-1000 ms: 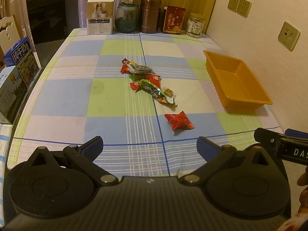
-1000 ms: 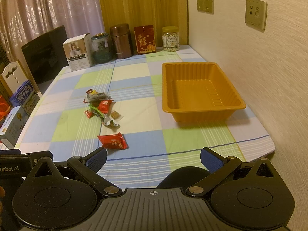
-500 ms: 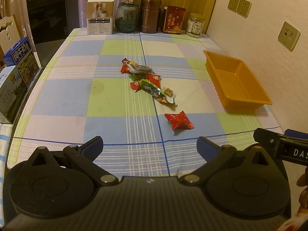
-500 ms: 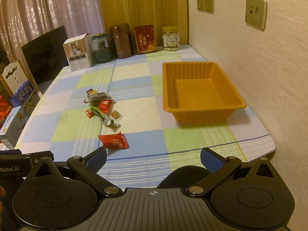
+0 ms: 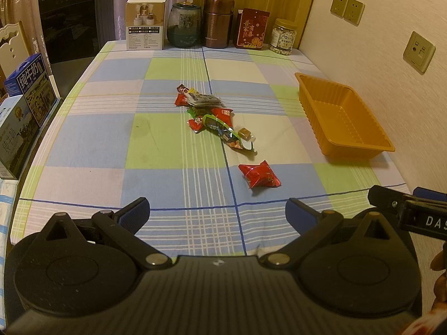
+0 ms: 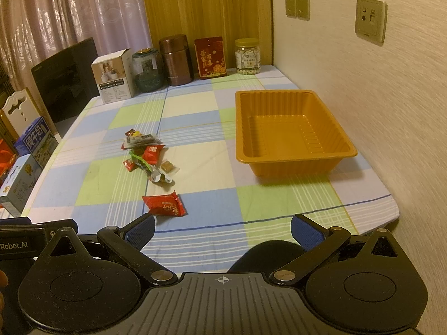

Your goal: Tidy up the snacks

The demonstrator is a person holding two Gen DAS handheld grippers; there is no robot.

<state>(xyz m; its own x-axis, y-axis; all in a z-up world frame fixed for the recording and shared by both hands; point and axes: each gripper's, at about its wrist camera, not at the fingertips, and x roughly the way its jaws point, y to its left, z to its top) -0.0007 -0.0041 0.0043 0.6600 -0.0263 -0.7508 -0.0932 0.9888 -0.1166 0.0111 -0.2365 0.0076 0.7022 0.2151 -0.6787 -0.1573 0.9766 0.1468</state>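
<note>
While both the left hand-held gripper [image 5: 217,212] and right hand-held gripper [image 6: 222,227] gaped wide and empty, snacks [image 5: 215,120] lay beside the tray [image 6: 290,164].

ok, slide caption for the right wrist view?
Open right gripper faces scattered snacks and an empty orange tray on the checked tablecloth.

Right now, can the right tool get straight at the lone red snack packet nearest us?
Probably yes. The right tool is open and holds nothing, and the red snack packet lies alone on the tablecloth just ahead of its left finger, apart from the snack pile.
</note>
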